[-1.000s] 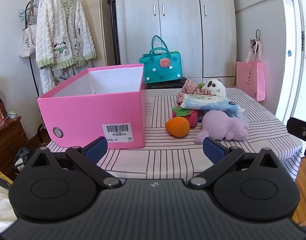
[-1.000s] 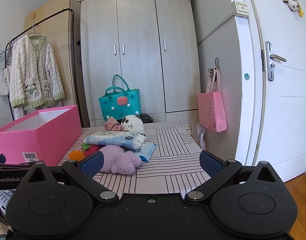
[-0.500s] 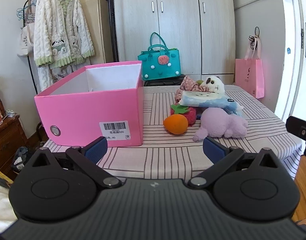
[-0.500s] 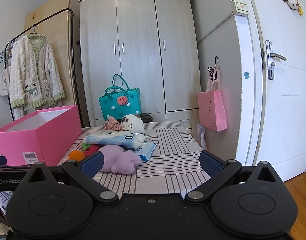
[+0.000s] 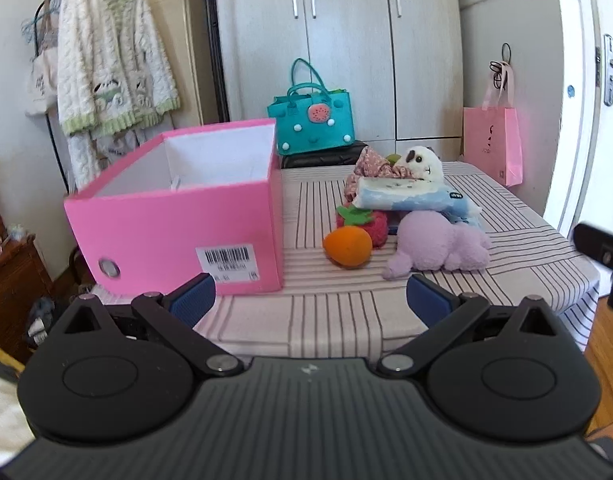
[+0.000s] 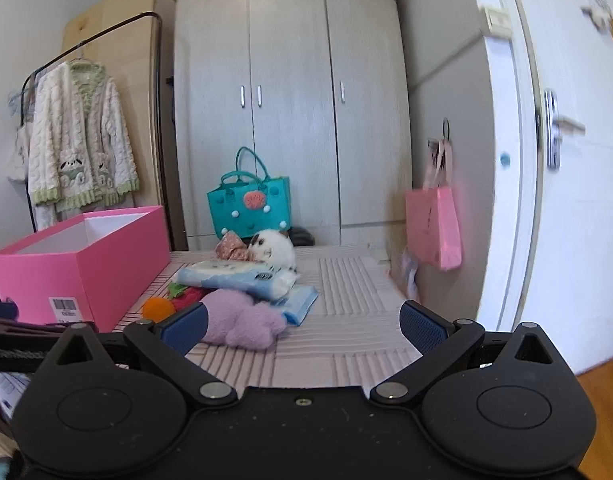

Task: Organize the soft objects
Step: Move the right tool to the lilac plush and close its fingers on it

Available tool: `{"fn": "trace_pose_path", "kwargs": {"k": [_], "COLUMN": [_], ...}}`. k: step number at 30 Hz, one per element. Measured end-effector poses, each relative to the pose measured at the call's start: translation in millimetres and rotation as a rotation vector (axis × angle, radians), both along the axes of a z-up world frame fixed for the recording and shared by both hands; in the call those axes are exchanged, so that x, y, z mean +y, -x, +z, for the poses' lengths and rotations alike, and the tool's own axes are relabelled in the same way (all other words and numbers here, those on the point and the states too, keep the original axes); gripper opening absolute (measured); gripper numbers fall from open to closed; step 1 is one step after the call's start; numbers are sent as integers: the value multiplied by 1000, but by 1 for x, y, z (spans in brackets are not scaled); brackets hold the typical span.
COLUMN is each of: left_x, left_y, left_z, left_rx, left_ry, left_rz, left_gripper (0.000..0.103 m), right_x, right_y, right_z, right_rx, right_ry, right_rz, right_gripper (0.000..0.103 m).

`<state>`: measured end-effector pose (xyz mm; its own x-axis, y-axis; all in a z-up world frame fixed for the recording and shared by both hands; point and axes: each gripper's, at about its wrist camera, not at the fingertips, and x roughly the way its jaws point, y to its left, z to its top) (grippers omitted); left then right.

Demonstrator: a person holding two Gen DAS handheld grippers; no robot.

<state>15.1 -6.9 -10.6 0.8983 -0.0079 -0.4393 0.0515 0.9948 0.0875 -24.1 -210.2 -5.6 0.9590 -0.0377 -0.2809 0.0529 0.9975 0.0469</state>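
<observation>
The left gripper (image 5: pixel 310 294) is held level with its blue-padded fingers (image 5: pixel 192 298) spread wide at 10 and 2 o'clock, nothing between them. The right gripper (image 6: pixel 302 326) is likewise level and spread wide, its fingers (image 6: pixel 422 326) clasping nothing. Part of the left gripper's body shows at 9 o'clock in the right wrist view.

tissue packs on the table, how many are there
2: one tissue pack lies on top of the pile, over the purple plush; a flatter second pack sits beneath it on the striped table. The pile may hide more.
</observation>
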Motion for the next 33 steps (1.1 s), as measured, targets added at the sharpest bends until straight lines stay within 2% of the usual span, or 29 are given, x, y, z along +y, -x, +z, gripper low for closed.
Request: {"fn": "trace_pose_path", "kwargs": {"k": [4,7,9,12,15,19,22,24,28,30,33], "left_x": [11,13,10,2,-10,-32,-44,-50,-56,-60,-67], "left_y": [-7,-13,-17,-27,-38,-55,-74,-87,-111,-117,-125], "left_z": [18,32,38,43,46,39,33,28,15,8,1], "left_rx": [-16,-33,-49,-36,7,21,49,71,177,180,180], "left_ry": [7,-13,-39,-51,-17,4,34,36,69,56,14], "left_rz": [0,1,-11,-92,-225,-311,-369,-395,-474,-484,-482], "left_gripper": [103,103,103,103,103,103,103,103,101,100,100], "right_x": [-4,-17,-22,-29,-37,-40,-37,-32,-23,-20,-19], "right_y": [-2,-9,-15,-25,-37,-62,-82,-92,-101,-106,-118], "right_z": [8,15,18,18,15,-5,-24,-34,-41,-42,-47], "right_rx": [-57,-47,-22,38,112,205,252,273,279,280,315], "right_ry": [95,71,91,67,-29,-164,-224,-233,-185,-159,-174], "right_rz": [-46,6,68,136,217,273,291,307,354,367,396], "right_gripper": [103,102,100,100,100,99,87,80,79,79,79]}}
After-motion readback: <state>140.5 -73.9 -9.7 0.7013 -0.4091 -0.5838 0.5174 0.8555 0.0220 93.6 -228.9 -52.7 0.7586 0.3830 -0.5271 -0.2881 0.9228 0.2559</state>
